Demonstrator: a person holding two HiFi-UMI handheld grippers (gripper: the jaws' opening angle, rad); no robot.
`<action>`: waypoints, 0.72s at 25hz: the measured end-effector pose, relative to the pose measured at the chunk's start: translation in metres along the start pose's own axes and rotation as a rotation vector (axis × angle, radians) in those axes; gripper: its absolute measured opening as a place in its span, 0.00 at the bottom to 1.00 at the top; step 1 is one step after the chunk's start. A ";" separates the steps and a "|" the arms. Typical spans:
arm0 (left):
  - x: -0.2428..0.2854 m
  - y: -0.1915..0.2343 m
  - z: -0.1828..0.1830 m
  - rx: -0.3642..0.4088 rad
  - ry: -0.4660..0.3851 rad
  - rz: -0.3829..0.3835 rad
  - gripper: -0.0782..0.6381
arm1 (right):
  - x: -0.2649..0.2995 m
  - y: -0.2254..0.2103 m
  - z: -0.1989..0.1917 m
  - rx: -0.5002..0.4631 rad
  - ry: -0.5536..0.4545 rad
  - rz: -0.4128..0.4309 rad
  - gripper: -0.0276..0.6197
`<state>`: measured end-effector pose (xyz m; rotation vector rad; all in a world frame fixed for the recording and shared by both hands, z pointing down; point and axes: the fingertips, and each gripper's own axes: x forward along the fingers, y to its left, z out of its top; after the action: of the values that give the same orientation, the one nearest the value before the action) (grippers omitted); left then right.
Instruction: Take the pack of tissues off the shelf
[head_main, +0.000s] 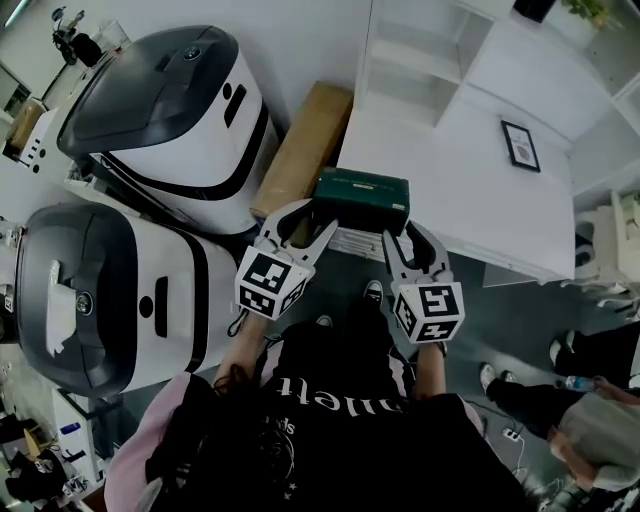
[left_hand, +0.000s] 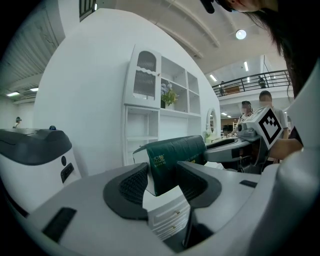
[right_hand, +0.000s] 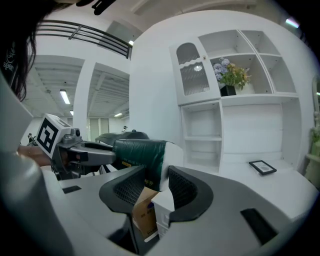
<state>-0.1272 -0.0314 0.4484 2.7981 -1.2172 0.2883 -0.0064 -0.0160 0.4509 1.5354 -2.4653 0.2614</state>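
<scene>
The dark green pack of tissues (head_main: 362, 198) with white ends lies across the front left corner of the white shelf unit (head_main: 450, 170). My left gripper (head_main: 308, 218) holds its left end and my right gripper (head_main: 410, 240) its right end. In the left gripper view the pack (left_hand: 175, 155) fills the gap between the jaws of the left gripper (left_hand: 161, 172), and the pads look pressed on it. The right gripper view shows the same: the pack (right_hand: 140, 152) sits between the pads of the right gripper (right_hand: 156, 180). Each view shows the other gripper at the pack's far end.
Two large white and grey machines (head_main: 170, 110) (head_main: 100, 290) stand at the left. A cardboard box (head_main: 305, 145) leans between them and the shelf. On the shelf top lies a small framed picture (head_main: 520, 145). Flowers (right_hand: 230, 75) sit in an upper compartment. A person (head_main: 590, 420) is at the lower right.
</scene>
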 end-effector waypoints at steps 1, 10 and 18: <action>-0.008 -0.001 -0.001 -0.001 -0.003 0.000 0.36 | -0.004 0.007 -0.001 -0.004 -0.001 -0.001 0.31; -0.045 -0.016 -0.006 -0.026 -0.031 0.000 0.36 | -0.032 0.036 -0.002 -0.029 0.005 -0.010 0.31; -0.041 -0.024 0.000 -0.031 -0.051 -0.026 0.36 | -0.044 0.031 0.003 -0.056 -0.003 -0.037 0.31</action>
<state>-0.1368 0.0148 0.4400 2.8089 -1.1839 0.1958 -0.0160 0.0343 0.4346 1.5583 -2.4228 0.1824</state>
